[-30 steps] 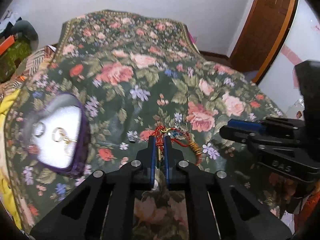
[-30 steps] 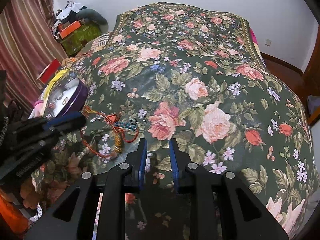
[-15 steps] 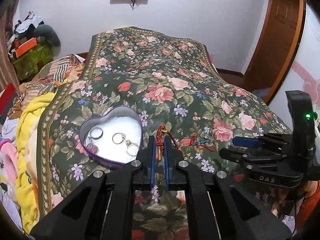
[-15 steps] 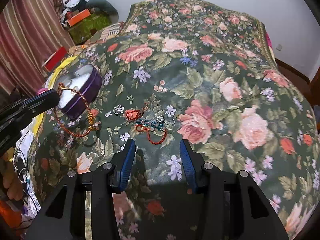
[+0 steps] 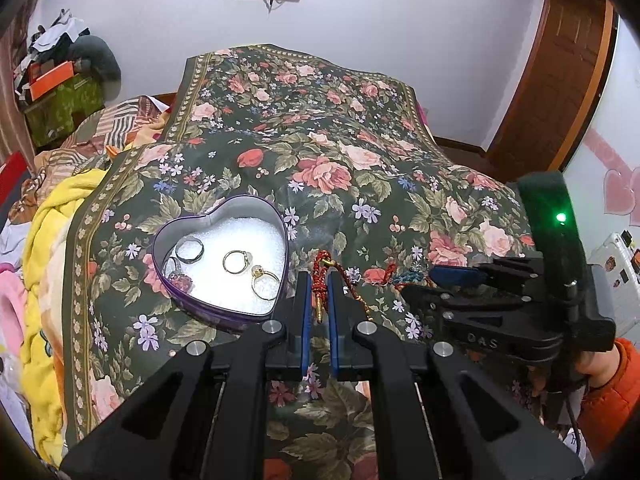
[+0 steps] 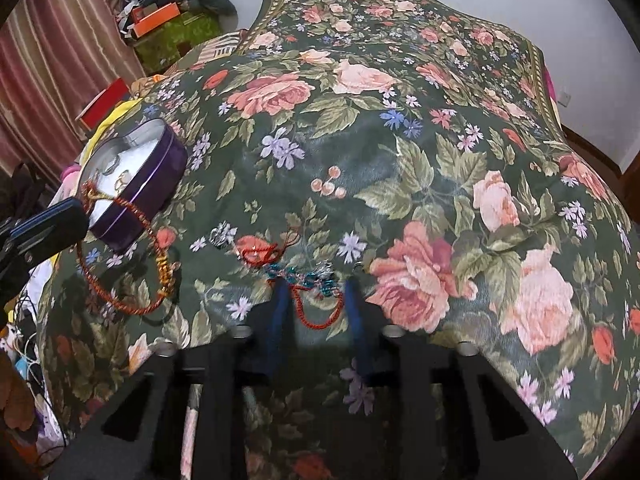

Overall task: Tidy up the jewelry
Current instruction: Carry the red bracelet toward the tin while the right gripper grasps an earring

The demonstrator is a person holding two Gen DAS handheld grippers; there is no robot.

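Observation:
My left gripper (image 5: 319, 280) is shut on a red cord bracelet (image 5: 322, 260) with a gold charm. It holds it just right of the purple heart-shaped tin (image 5: 160, 240). Several rings (image 5: 236, 260) lie on the tin's white lining. In the right wrist view the same bracelet (image 6: 158, 264) hangs as a loop from the left gripper (image 6: 60, 216), beside the tin (image 6: 160, 168). My right gripper (image 6: 317, 282) is down on the bedspread and its jaws are closing. A teal bead bracelet (image 6: 308, 276) on red cord lies between the blurred pads, which stand apart.
The floral bedspread (image 5: 320, 160) covers the whole bed. A small silver piece (image 6: 219, 235) lies left of the teal bracelet. A yellow blanket (image 5: 48, 240) and stacked boxes (image 5: 60, 92) crowd the left side. A hand in an orange sleeve (image 5: 612, 380) holds the right gripper.
The left gripper rose with the red bracelet and came nearer the tin. The right gripper opened wide, sank over the teal bracelet, and its jaws have narrowed since.

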